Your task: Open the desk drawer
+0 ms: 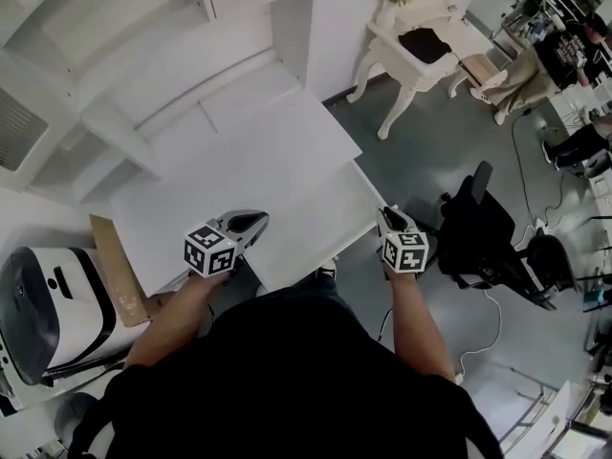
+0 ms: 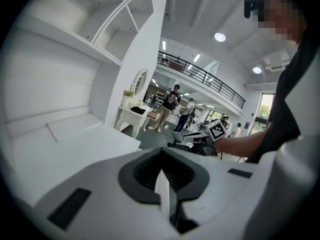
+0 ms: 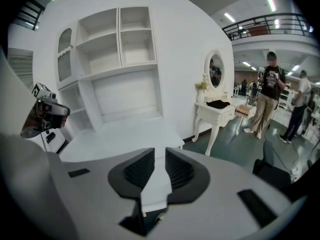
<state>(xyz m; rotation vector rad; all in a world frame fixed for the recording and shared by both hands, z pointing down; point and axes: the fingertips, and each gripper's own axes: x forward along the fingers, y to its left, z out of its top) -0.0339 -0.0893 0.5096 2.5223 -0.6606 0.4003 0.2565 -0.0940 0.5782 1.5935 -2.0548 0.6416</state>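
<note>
White desk ahead. A lower panel juts from its near right edge, likely the drawer, seemingly already out. Left gripper: jaws together, empty. Right gripper: half open, empty, beside drawer's right corner. Little left.

Bright, even overhead light; soft shadows, sharp centres, fisheye-warped dark corners.

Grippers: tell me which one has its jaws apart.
The right gripper: its jaws stand apart, with the white desk showing through the gap. The left gripper has its jaws together.
</note>
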